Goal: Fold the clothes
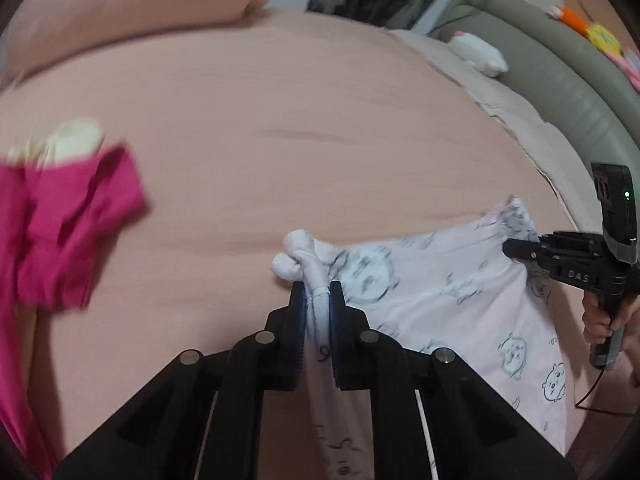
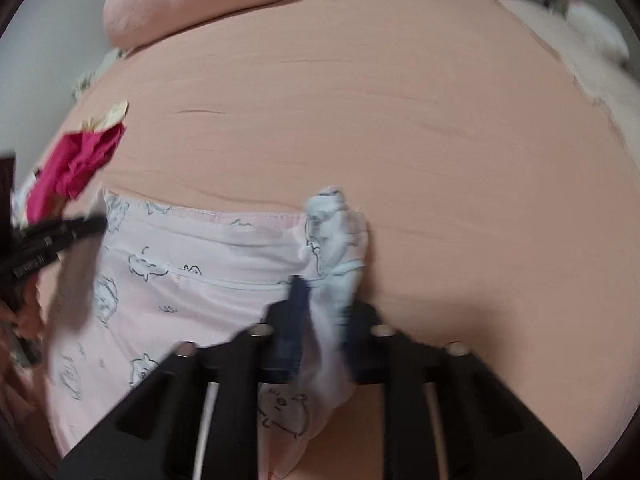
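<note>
A: What do the 2 wrist views show?

B: A pale pink printed garment [image 1: 452,280], patterned with small grey cartoon animals, stretched over a peach bed sheet [image 1: 280,120]. The left gripper [image 1: 317,294] is clamped on 1 bunched white corner of it; the cloth rises between both pads and ends in a knotted wad just beyond them.

A: And the other claw?

B: The right gripper [image 2: 322,300] is likewise closed on the opposite bunched corner, fabric spilling between its jaws. From the left wrist view it appears at the right edge, its grip held by a hand [image 1: 600,322], its tips touching the garment's edge.

A: Where does the garment lie overall?

B: Near the front of the bed, its hemmed edge [image 2: 208,213] taut between the 2 grippers; whether it rests fully on the sheet cannot be told.

A: Other items?

B: A magenta garment [image 1: 68,224] lies well apart to the left, with a cream cloth [image 1: 74,140] touching its far side. A peach pillow [image 2: 208,4] sits at the head of the bed.
</note>
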Demonstrator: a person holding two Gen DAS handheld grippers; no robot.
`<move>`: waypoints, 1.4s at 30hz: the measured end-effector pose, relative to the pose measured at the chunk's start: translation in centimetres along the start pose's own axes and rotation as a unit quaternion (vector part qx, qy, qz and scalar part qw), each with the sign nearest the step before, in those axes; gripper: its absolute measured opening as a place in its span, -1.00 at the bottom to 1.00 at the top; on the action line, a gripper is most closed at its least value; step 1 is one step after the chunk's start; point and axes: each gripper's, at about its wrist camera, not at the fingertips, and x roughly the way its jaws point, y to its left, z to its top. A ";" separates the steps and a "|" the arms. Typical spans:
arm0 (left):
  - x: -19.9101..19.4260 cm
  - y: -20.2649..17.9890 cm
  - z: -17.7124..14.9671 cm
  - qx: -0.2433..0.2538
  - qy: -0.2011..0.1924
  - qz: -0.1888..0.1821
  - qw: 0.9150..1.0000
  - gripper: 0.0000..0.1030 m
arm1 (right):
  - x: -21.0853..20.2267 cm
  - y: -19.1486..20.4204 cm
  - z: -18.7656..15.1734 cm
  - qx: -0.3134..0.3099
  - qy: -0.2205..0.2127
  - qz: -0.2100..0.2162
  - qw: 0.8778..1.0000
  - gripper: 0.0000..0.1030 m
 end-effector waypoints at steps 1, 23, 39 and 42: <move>-0.1 -0.3 0.6 0.004 -0.002 0.001 1.000 -0.79 | -0.2 0.4 0.1 -0.008 -0.006 0.001 1.000 -0.85; -0.2 -2.6 -3.0 0.086 0.041 0.092 0.991 -0.09 | 1.6 7.7 0.4 -0.069 0.035 -0.111 0.991 -0.22; -0.5 -5.0 -4.4 0.148 0.036 0.061 0.987 -0.08 | 1.4 6.3 0.5 -0.058 0.027 -0.067 0.996 -0.10; -3.3 -3.5 -5.6 0.145 0.009 0.104 0.984 -0.11 | -0.6 4.8 -0.1 -0.025 0.021 -0.046 0.998 -0.09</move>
